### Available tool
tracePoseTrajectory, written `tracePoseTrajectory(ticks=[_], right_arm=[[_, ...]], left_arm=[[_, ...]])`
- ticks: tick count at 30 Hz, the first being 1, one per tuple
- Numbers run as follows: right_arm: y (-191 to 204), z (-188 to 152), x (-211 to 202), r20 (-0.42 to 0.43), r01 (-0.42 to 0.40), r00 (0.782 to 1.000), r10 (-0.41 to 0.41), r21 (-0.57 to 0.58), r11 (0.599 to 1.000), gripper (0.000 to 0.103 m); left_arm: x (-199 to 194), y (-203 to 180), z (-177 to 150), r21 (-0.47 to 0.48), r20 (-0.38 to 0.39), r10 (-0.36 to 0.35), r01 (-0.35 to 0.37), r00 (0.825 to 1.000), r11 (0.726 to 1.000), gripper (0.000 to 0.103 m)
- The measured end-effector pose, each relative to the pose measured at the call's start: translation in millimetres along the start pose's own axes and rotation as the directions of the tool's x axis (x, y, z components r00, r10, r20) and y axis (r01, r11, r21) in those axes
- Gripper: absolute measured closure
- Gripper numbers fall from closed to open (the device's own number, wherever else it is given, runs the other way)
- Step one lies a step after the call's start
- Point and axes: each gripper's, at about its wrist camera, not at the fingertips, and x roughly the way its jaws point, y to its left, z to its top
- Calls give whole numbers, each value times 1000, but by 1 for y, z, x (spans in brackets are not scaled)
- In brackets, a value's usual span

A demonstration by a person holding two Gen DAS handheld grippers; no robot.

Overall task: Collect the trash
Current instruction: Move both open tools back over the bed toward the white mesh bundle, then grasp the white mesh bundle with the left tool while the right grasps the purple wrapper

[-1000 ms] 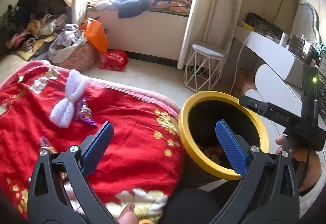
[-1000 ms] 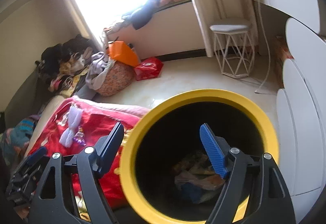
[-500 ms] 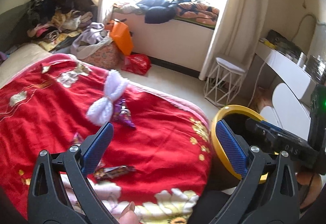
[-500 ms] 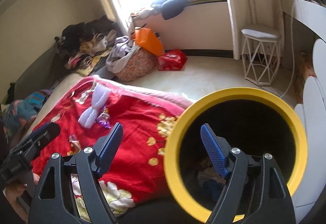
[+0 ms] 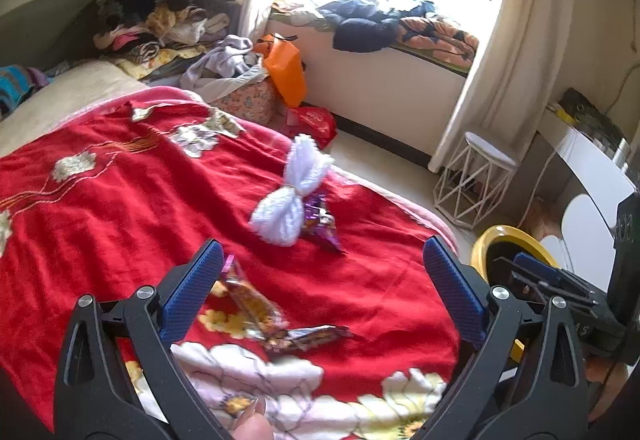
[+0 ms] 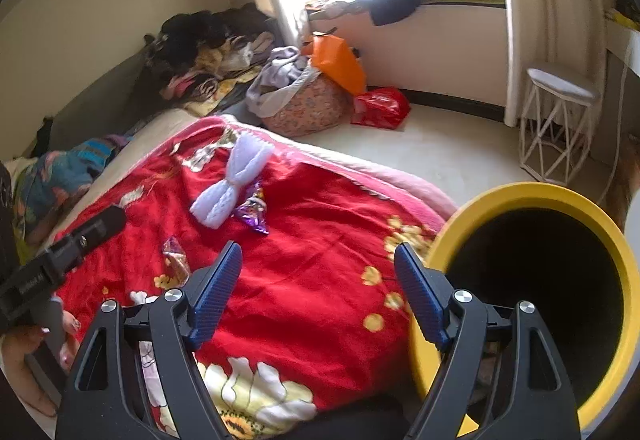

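We look across a bed covered by a red floral blanket [image 5: 120, 199], with a bright window and a white wire stool [image 5: 476, 179] beyond. Our left gripper [image 5: 320, 280] hangs over the blanket with its blue fingers spread wide and nothing between them. Just ahead of its left finger lies a brown snack wrapper [image 5: 252, 304], and a second brown wrapper [image 5: 308, 336] lies crumpled between the fingers. Farther out, a purple wrapper [image 5: 320, 224] touches a white yarn bow [image 5: 292, 191]. Our right gripper [image 6: 320, 292] is likewise spread wide and empty, beside the yellow-rimmed bin [image 6: 532, 195] that stands at the bed's edge.
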Motion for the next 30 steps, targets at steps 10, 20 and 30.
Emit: tracePoseTrajectory(ticks=[10,20,30], right_arm=[[39,8,59,-63,-54,997,48,-108,993,27],[60,11,129,-155,-49,988,21,-179,983,42],[62,14,170,-237,-62,971,15,-193,979,59]], left_arm=[[15,47,7,-39,-33,42,-43,999,998,18],[55,63,16,-39,-139,-7,1,990,999,45],[103,56,18,-3,-242,-23,23,970,1000,56]])
